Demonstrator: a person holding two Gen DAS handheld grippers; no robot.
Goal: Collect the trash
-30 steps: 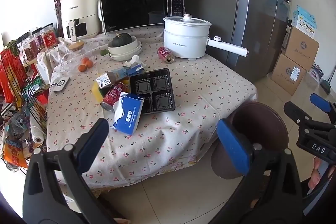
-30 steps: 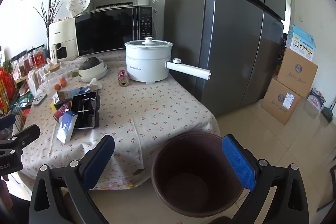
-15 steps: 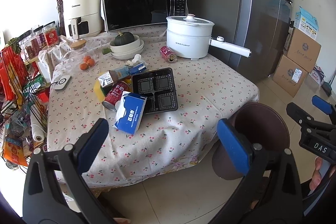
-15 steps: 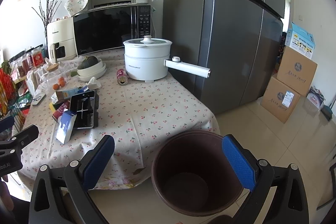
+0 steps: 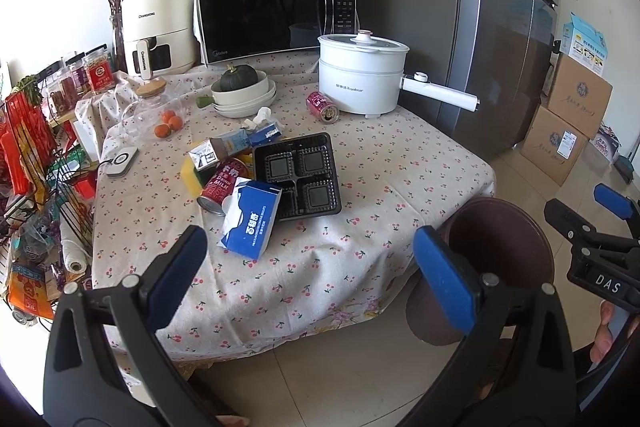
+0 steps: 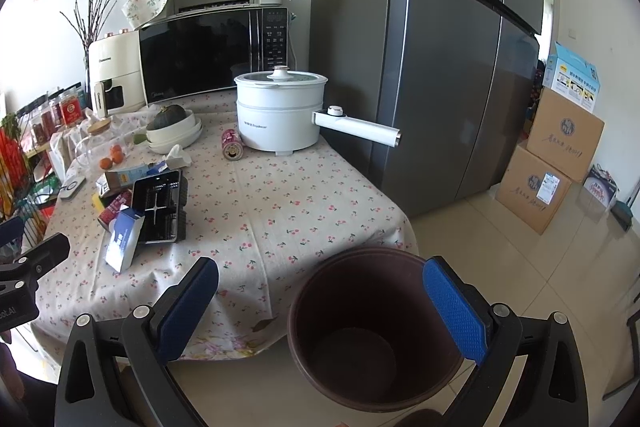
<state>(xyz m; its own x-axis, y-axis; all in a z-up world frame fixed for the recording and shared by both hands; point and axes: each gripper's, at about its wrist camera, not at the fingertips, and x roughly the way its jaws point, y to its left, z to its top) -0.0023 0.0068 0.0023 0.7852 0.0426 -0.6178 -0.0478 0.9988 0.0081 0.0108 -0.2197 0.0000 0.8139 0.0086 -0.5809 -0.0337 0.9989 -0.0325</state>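
Trash lies on the cherry-print tablecloth [image 5: 360, 155]: a blue and white carton [image 5: 252, 223], a black plastic tray [image 5: 298, 179], a red can on its side [image 5: 220, 185], a brown milk carton [image 5: 218, 151], a crumpled tissue [image 5: 260, 117] and a second red can [image 5: 322, 107] near the pot. A brown bin [image 6: 376, 327] stands on the floor at the table's near corner and looks empty. My left gripper [image 5: 308, 267] is open and empty, short of the table edge. My right gripper [image 6: 320, 307] is open and empty above the bin; it also shows in the left wrist view [image 5: 592, 223].
A white electric pot [image 5: 362, 79] with a long handle, a microwave [image 5: 276, 15], an air fryer [image 5: 154, 27], bowls with a squash [image 5: 242, 89] and a glass jar of oranges [image 5: 160, 111] stand at the back. A fridge [image 6: 440, 47] and cardboard boxes [image 6: 552, 155] are on the right; a wire rack [image 5: 32, 163] is on the left.
Both grippers have shifted slightly closer to the table. Nothing on the table has moved and both grippers stay open.
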